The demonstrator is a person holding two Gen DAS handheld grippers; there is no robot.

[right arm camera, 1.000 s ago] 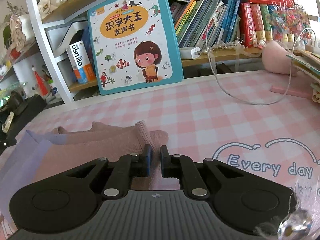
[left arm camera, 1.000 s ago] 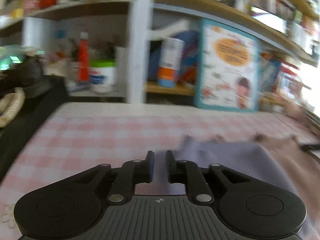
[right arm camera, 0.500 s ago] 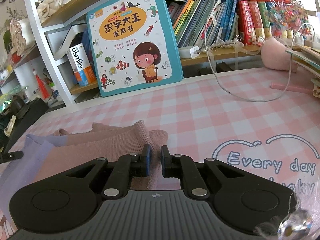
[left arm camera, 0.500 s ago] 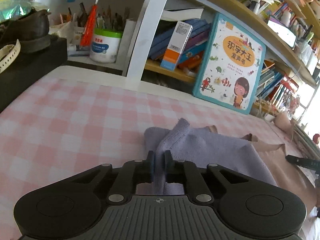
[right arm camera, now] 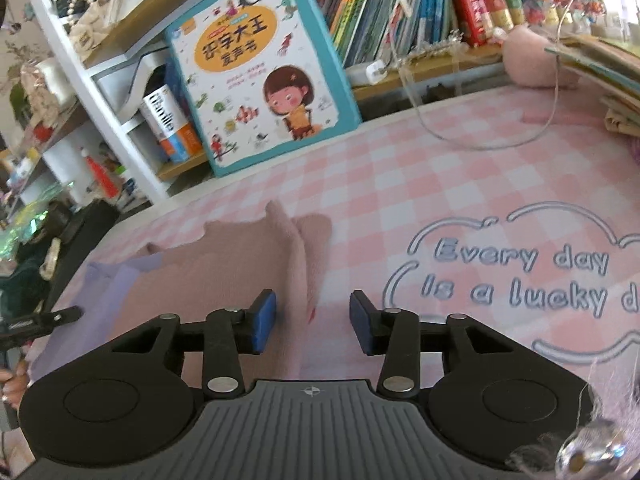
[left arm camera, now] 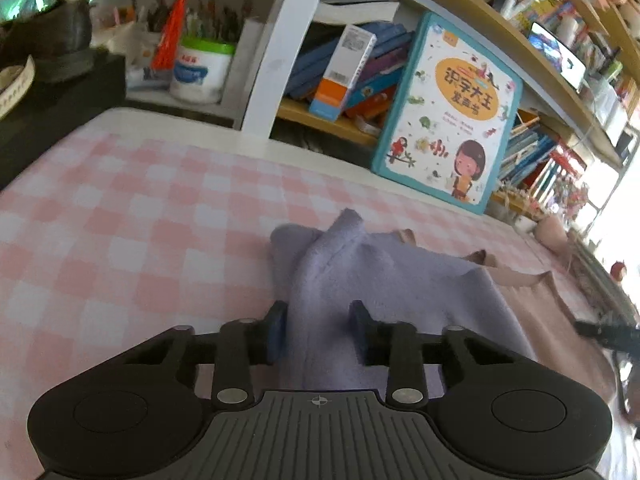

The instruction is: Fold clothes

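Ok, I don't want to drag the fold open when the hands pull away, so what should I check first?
1. Left gripper open: ok.
2. Right gripper open: ok.
3. Soft lilac-and-pink knit garment free of the left gripper: cannot tell; a lilac ridge sits between its fingers.
4. Pink end lying flat on the pink checked tablecloth: ok.
5. White cable loop apart from the garment: ok.
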